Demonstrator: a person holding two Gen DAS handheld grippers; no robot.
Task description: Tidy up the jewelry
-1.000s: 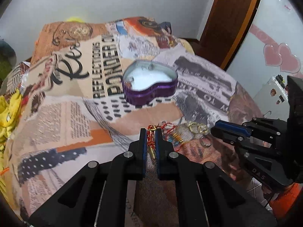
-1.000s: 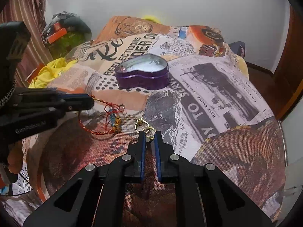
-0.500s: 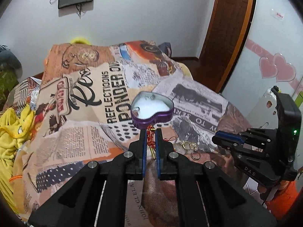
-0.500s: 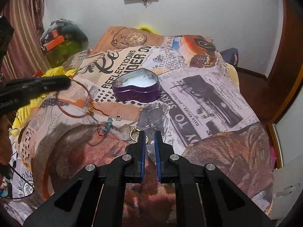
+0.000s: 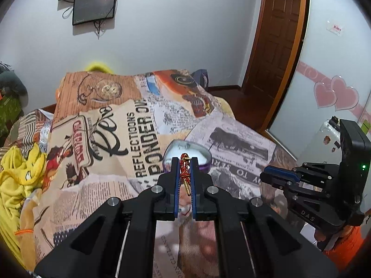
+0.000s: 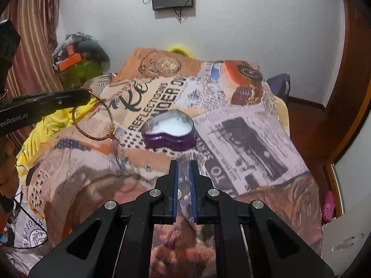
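Note:
My left gripper (image 5: 185, 162) is shut on a red braided bracelet (image 5: 184, 170) with gold ends and holds it in the air. In the right wrist view the bracelet (image 6: 97, 118) hangs as a loop from that gripper (image 6: 87, 96), left of the purple heart-shaped box (image 6: 170, 129). The box (image 5: 204, 159) stands open on the bed, white inside. My right gripper (image 6: 183, 164) hangs above the bed in front of the box, its jaws nearly together with a narrow gap and nothing seen between the tips. It also shows in the left wrist view (image 5: 266, 172).
A small ring (image 6: 148, 168) lies on the printed bedspread (image 6: 243, 125) near my right gripper. A yellow cloth (image 5: 16, 176) lies at the bed's left edge. A wooden door (image 5: 276, 34) and a wall stand behind.
My left gripper has lifted the red bracelet off the bedspread and carried it up. My right gripper has also risen away from the rings on the bed.

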